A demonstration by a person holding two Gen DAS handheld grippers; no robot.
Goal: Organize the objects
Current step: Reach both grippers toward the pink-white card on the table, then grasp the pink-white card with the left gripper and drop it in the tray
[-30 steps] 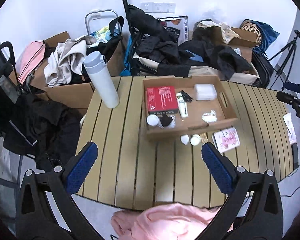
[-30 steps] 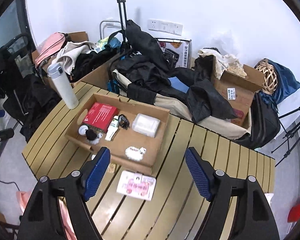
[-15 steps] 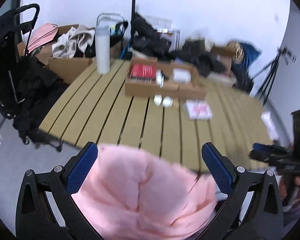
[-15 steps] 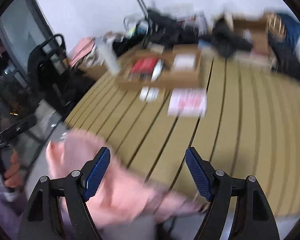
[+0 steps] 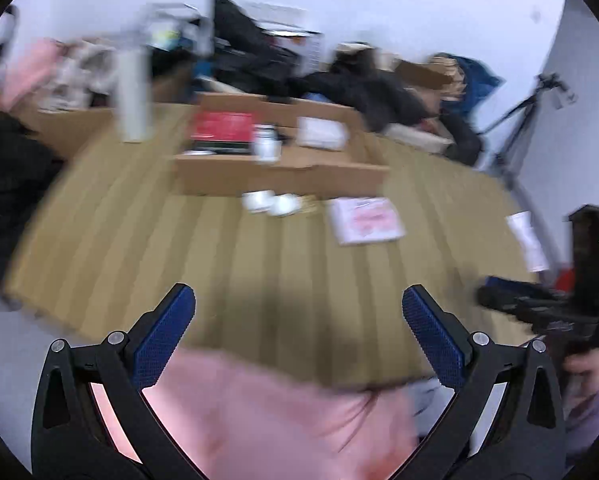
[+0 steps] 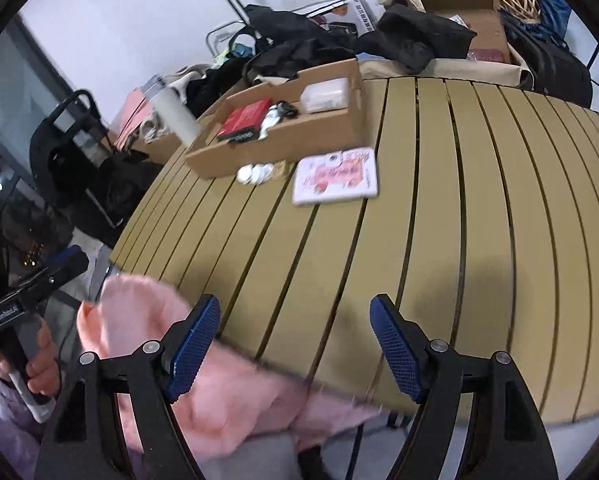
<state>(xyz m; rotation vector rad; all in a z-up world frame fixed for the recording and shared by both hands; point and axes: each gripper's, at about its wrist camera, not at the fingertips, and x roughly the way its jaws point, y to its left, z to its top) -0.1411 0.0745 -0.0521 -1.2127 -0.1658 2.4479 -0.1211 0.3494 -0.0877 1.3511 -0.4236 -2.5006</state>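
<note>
A shallow cardboard tray (image 6: 283,148) (image 5: 279,176) sits on the slatted wooden table (image 6: 439,240) and holds a red box (image 6: 243,118), a small white bottle (image 6: 269,122) and a clear plastic box (image 6: 325,94). Two small white round items (image 6: 253,174) and a pink-and-white flat pack (image 6: 337,178) (image 5: 365,220) lie on the table in front of the tray. My left gripper (image 5: 297,328) is open and empty above the table's near edge. My right gripper (image 6: 295,342) is open and empty over the near edge.
Pink cloth (image 6: 219,384) (image 5: 267,420) lies below the near table edge. A tall white bottle (image 5: 133,96) stands at the table's far left. Boxes, black clothes and bags (image 6: 399,36) pile behind the table. A tripod (image 5: 527,120) stands at the right.
Both grippers have pulled back and dropped low, from above the tray to the table's near edge. The pink cloth now fills the bottom of both views. Both stayed open.
</note>
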